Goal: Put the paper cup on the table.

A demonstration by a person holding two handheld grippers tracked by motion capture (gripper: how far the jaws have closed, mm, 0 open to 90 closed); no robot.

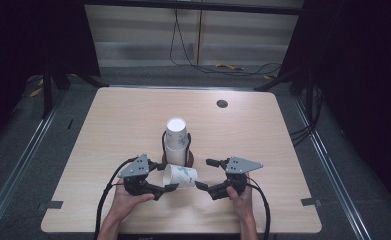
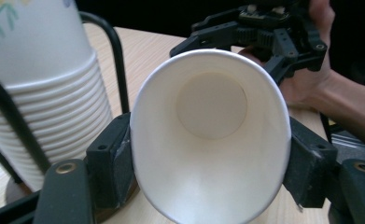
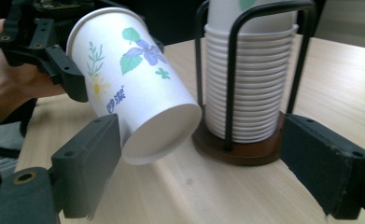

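While the left gripper (image 1: 167, 180) clamps the paper cup (image 1: 180, 175) sideways, its base points right toward the open-jawed right gripper (image 1: 206, 174), just beside it.

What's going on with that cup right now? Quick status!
Left gripper clamps paper cup sideways. Right gripper open at its base. Cup stack close behind.

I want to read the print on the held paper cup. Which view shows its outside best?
The right gripper view: the paper cup lies tilted there, flowers and lettering facing the camera. The left gripper view looks into its open mouth, squeezed between the left hand-held gripper's jaws. The high view shows it small.
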